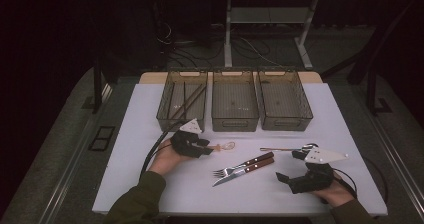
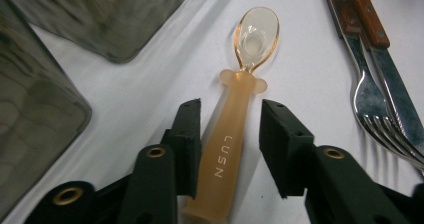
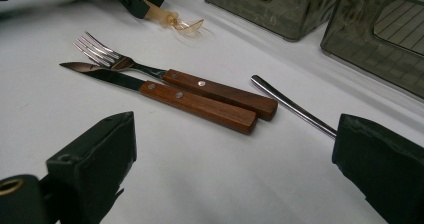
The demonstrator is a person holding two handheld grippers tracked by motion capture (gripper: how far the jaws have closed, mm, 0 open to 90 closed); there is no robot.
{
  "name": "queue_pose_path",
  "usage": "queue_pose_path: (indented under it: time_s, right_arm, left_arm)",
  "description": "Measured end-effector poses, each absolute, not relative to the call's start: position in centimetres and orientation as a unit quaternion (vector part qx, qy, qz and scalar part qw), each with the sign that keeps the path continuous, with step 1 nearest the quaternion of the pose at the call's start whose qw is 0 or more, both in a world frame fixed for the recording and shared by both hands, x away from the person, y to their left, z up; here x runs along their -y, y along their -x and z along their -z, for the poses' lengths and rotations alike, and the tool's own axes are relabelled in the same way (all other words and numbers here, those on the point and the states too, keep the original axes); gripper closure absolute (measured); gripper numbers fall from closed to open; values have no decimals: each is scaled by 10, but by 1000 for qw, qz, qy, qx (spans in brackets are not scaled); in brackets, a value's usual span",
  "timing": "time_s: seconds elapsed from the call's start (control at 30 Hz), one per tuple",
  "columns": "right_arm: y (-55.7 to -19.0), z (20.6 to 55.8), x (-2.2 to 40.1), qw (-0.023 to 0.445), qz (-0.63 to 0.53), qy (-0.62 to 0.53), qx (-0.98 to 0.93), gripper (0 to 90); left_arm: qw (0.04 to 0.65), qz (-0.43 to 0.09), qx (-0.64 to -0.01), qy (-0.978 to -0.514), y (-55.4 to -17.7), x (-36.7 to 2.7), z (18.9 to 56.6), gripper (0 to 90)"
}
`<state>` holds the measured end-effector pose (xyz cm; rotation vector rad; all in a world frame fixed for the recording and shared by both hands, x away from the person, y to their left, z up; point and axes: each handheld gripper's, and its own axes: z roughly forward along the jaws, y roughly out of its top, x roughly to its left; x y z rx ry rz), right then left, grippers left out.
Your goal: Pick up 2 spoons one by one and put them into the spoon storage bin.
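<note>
Hand-held gripper astride spoon

Left claw half closed, right claw gaping wide.

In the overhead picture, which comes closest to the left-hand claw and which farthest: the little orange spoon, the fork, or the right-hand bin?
From the left gripper:
1. Orange spoon, its handle between the jaws.
2. Fork, mid-table beside the knife.
3. Right-hand bin, at the far right of the row.

Spoon: handle end cut off at near edge. Fork, knife: handles cut off at far edge.
</note>
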<state>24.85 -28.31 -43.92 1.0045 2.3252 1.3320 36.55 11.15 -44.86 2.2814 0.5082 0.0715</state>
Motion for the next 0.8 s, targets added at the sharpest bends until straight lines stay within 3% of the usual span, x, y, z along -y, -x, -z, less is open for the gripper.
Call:
queue_pose_path:
  time_s: [0.2,0.8]
  right_arm:
    - [-249,439,283,139,-460,-347,-805,41]
    - [-248,439,283,138,-461,-347,-805,41]
  left_arm:
    - [381,-43,-188,-904,-363,-110,448,682]
    - [373,-48,-159,-913,-356,-106,445,749]
